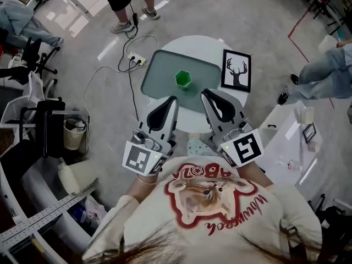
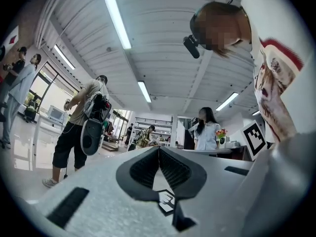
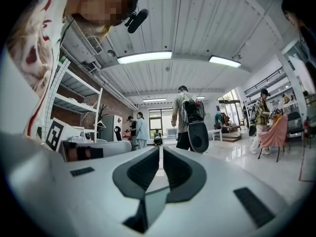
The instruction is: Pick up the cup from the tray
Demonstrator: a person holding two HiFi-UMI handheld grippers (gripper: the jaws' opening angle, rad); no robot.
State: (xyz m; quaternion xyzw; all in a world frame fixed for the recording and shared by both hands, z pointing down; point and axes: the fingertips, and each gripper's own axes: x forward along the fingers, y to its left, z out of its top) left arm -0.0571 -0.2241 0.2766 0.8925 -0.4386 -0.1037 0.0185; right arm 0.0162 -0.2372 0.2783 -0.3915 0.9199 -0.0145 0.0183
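Note:
A small green hexagonal cup (image 1: 183, 78) stands upright in the middle of a grey-green tray (image 1: 157, 73) on a round white table (image 1: 203, 44). My left gripper (image 1: 174, 99) hovers at the tray's near edge, a little left of the cup and short of it, its jaws shut with nothing between them. My right gripper (image 1: 204, 92) sits just right of the cup, also shut and holding nothing. The left gripper view shows the left gripper (image 2: 159, 148) with its tips meeting. In the right gripper view the right gripper (image 3: 161, 148) has its tips all but meeting. The cup appears in neither gripper view.
A framed deer picture (image 1: 236, 70) lies on the table right of the tray. A power strip with cables (image 1: 135, 58) lies on the floor at the table's far left. People stand around (image 1: 126, 4). A white side table (image 1: 291, 142) is to the right, a basket (image 1: 72, 133) to the left.

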